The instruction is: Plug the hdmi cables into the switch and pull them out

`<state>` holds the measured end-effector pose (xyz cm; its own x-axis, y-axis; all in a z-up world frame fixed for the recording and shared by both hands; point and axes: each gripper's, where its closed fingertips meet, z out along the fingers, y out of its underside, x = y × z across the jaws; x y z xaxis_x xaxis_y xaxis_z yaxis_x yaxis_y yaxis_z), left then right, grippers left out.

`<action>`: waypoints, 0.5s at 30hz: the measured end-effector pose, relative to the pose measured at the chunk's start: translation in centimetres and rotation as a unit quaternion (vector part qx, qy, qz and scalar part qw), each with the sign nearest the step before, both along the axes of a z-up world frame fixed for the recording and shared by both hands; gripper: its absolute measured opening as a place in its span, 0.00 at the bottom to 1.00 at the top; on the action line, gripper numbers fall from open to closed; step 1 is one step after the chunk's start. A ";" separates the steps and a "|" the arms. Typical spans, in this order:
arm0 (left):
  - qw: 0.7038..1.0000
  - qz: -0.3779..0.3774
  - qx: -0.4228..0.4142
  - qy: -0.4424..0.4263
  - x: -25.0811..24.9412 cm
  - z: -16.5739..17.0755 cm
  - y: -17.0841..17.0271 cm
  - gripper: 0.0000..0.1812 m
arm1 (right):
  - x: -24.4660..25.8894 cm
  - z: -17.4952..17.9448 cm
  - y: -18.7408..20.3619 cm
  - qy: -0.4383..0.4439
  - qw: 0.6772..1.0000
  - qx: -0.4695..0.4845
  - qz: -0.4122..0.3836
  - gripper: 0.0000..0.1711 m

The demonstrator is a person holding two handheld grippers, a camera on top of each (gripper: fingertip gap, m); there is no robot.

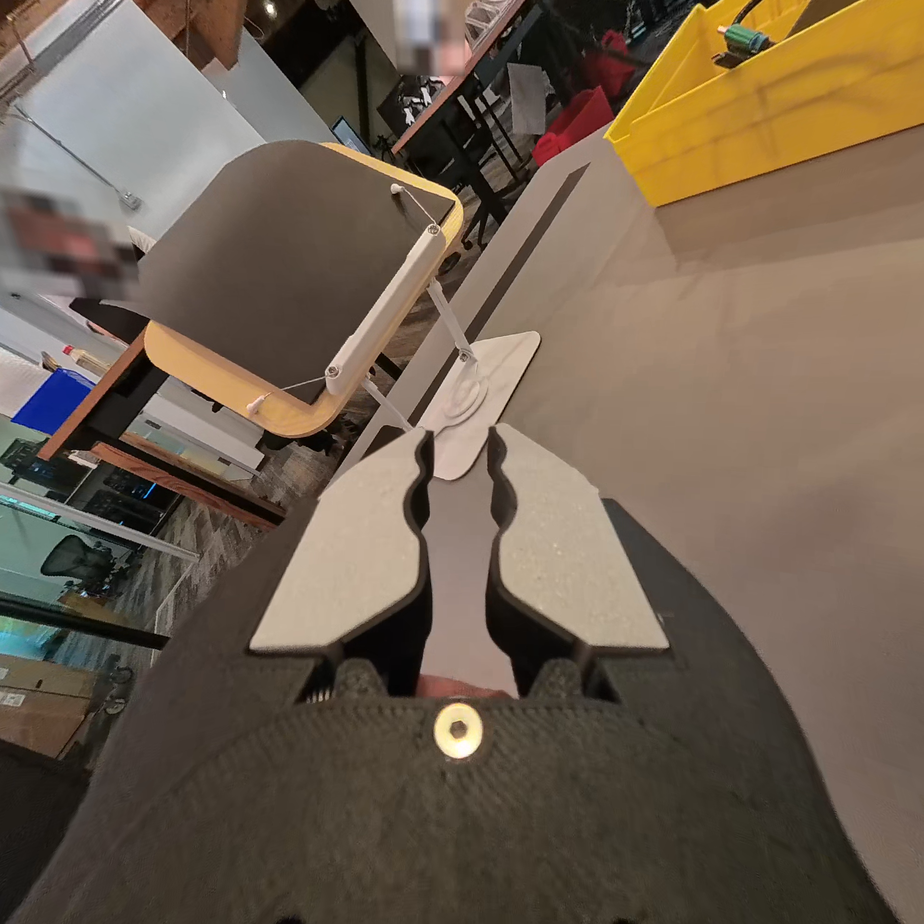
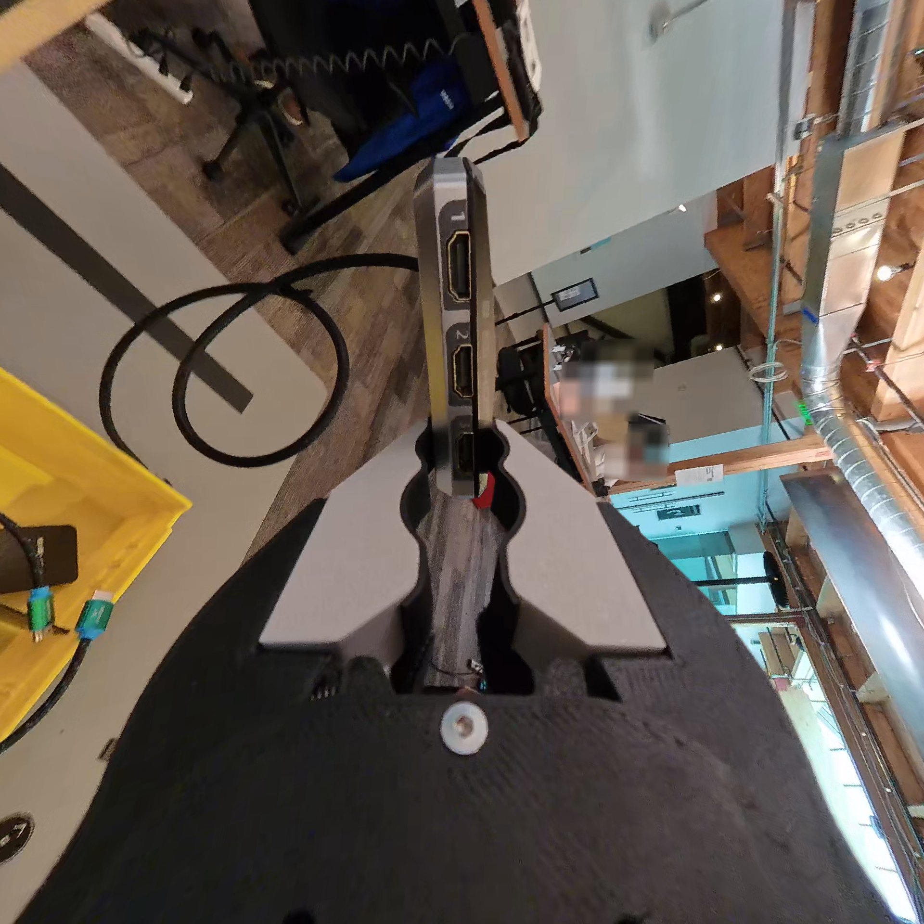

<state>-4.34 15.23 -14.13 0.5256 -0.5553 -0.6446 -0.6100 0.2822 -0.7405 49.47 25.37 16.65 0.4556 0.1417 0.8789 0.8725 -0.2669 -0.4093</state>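
My right gripper (image 2: 460, 437) is shut on the lower end of a grey HDMI switch (image 2: 452, 310). It holds the switch on edge in the air, with the three empty ports facing the camera. A black braided cable (image 2: 260, 360) runs from behind the switch and loops over the grey table (image 2: 75, 200). Two green HDMI plugs (image 2: 95, 620) on braided cables lie at the yellow bin (image 2: 125, 500) on the left. My left gripper (image 1: 460, 440) is open and empty, low over the table (image 1: 750, 400). One green plug (image 1: 745, 37) shows in the yellow bin (image 1: 750, 115) at the far right.
A white stand (image 1: 495, 370) carrying a black panel with a wood-coloured edge (image 1: 300, 260) sits on the table just ahead of my left gripper. A black box (image 2: 35, 560) lies in the yellow bin. Beyond the table edge are floor, desks and chairs. The green plug (image 1: 745, 37) lies around 40 cm away from my right fingertips.
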 end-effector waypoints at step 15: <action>1.000 0.019 -0.006 0.010 -0.6 -0.9 0.4 0.11 | 4.3 5.4 -1.6 0.082 0.988 0.123 -0.046 0.10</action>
